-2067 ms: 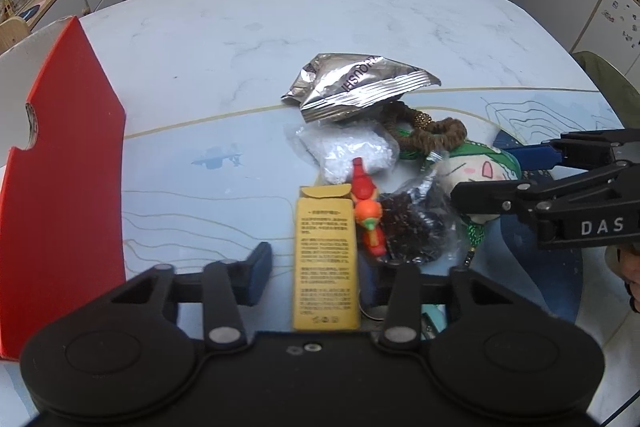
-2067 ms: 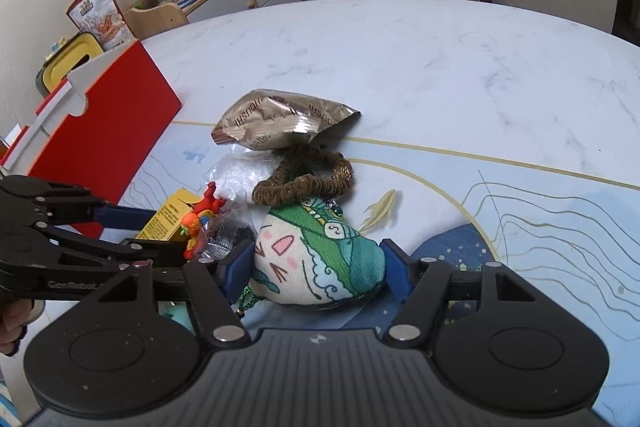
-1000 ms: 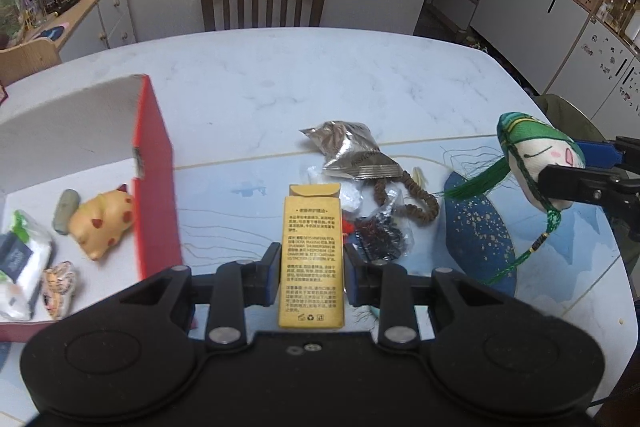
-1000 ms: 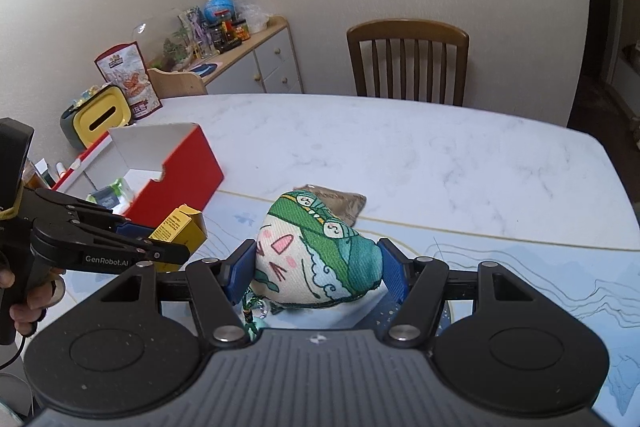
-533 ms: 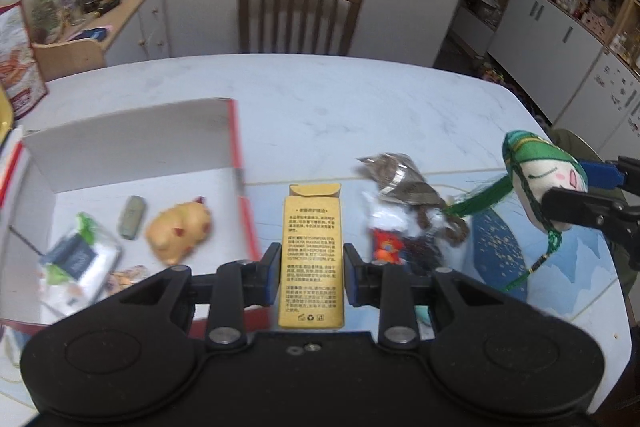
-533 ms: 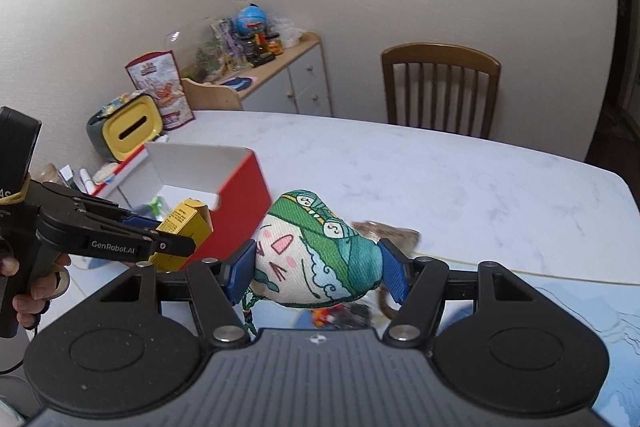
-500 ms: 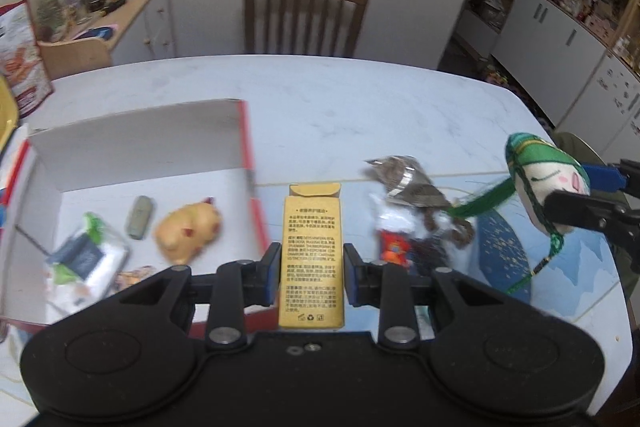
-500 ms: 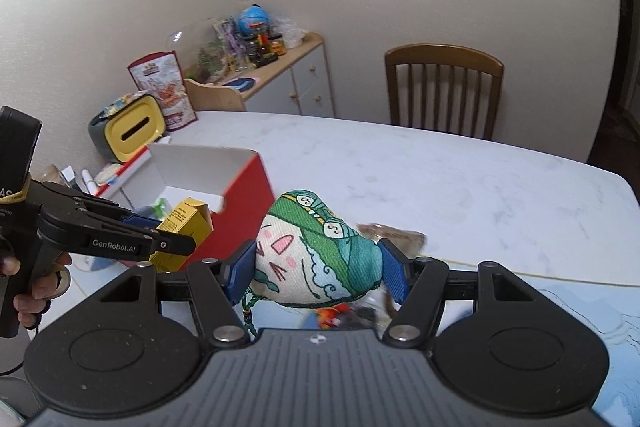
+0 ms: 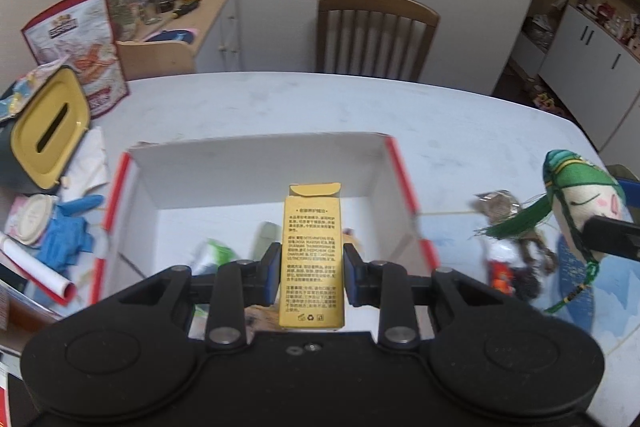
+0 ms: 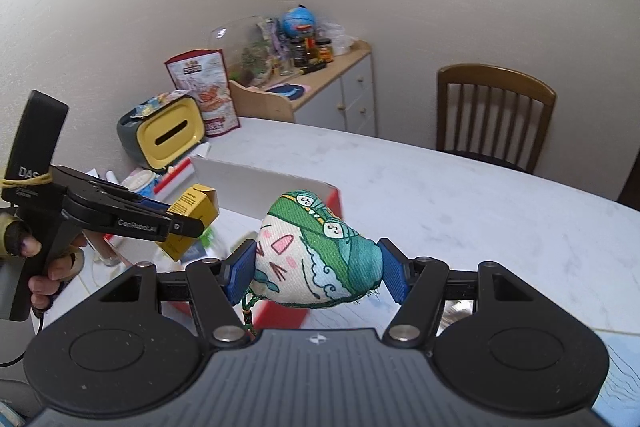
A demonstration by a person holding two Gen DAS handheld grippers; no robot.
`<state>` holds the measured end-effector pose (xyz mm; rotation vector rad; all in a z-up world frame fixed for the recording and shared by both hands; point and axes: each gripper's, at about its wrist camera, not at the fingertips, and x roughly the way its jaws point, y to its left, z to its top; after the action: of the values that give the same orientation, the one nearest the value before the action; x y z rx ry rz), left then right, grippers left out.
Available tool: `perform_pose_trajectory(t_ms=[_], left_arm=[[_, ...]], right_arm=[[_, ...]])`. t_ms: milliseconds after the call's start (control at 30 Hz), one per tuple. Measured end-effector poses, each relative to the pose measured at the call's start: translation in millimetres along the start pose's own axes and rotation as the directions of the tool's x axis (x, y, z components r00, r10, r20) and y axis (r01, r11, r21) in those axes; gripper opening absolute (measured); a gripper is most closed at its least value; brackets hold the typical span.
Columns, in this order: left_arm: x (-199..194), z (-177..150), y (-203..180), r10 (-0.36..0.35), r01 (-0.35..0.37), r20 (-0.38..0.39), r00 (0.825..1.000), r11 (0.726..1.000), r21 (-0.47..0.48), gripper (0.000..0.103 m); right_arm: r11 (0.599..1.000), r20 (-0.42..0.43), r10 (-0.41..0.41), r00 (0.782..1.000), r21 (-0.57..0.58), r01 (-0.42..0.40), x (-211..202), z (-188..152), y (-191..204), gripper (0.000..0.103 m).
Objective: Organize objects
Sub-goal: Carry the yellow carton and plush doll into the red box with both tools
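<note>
My left gripper (image 9: pixel 311 277) grips the yellow carton (image 9: pixel 312 259) over the red box (image 9: pixel 256 167), right gripper (image 10: pixel 316 273) grips the pouch (image 10: pixel 316 259): I'd lower w/ care, then let go.

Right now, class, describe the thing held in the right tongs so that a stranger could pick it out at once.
Start at the pale marble table and find the red box with white inner walls. Raised beside it, the right tongs pinch a stuffed cloth pouch. It alone is soft: a cream cartoon face with pink cheeks under a green headdress, unlike the stiff yellow carton in the left tongs.
</note>
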<state>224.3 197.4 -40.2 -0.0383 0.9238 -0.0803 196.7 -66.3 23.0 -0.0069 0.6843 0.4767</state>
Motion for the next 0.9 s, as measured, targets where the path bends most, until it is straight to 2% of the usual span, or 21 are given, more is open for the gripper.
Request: perform_pose_trajectory(t_ms=[200,467,667,900], left_arm=[[11,9,39,0.036,-0.036,-0.010,0.999,0.999,-0.021,0.029],[31,16,68,0.068,-0.069,-0.021,0.997,0.998,-0.016,0.029],[56,21,77,0.089,-0.089,-0.038,0.995,0.996,0.002,0.029],[88,20,80,0.106,-0.103,-0.094,0.990,0.994,0.037,0.029]], right_arm=[[0.999,0.000,0.028,1.000,-0.028,-0.028,32,21,31,0.064],[0.997,-0.037,0.049,0.998,-0.060,-0.051,81,33,66,0.064],[0.995,-0.104,0.025,0.994,-0.097,-0.036,124,22,84,0.064],[0.989,-0.195,0.004,0.981,-0.143,-0.033,163,-5,100,0.064]])
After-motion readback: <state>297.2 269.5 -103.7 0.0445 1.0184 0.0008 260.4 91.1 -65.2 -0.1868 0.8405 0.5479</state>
